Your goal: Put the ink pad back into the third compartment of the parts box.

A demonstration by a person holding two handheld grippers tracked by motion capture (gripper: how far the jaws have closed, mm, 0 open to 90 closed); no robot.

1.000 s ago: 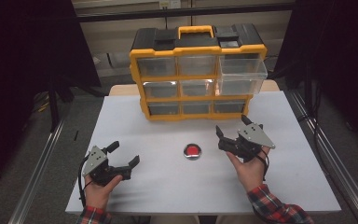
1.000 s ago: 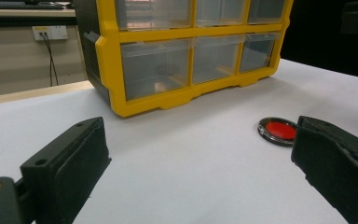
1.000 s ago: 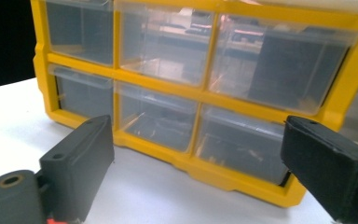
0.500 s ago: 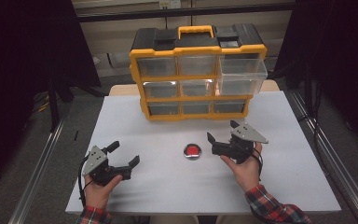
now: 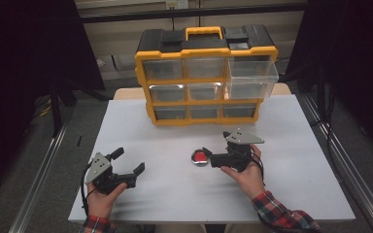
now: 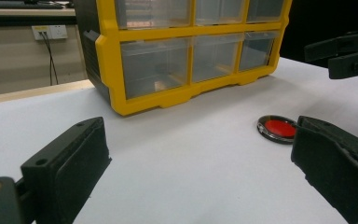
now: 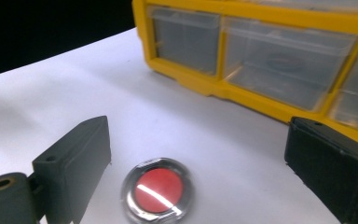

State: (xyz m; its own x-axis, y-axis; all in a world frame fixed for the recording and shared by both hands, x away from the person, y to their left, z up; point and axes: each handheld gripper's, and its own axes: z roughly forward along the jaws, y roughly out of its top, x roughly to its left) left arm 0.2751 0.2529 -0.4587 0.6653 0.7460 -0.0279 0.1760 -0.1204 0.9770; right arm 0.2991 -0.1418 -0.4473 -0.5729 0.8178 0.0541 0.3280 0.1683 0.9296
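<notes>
A small round case (image 5: 200, 157) with a red centre and a clear rim lies flat on the white table (image 5: 291, 145), in front of a yellow and black drawer organizer (image 5: 204, 77). My right gripper (image 5: 208, 156) is open just right of the case, its jaws on either side of the case's right edge and pointing left. In the right gripper view the case (image 7: 154, 190) lies low between the open jaws of that gripper (image 7: 200, 140). My left gripper (image 5: 129, 160) rests open at the front left with nothing in it. Its own view (image 6: 200, 135) shows the case (image 6: 278, 128) near the right jaw.
The organizer's top right clear drawer (image 5: 252, 73) is pulled out toward me; the other drawers are pushed in. The organizer (image 6: 186, 60) fills the back of the left gripper view, with the right gripper (image 6: 349, 53) at its far right. Metal rails (image 5: 340, 165) run beside the table.
My right gripper has moved left and down toward the red case until its jaws flank it. The left gripper and the case have stayed put.
</notes>
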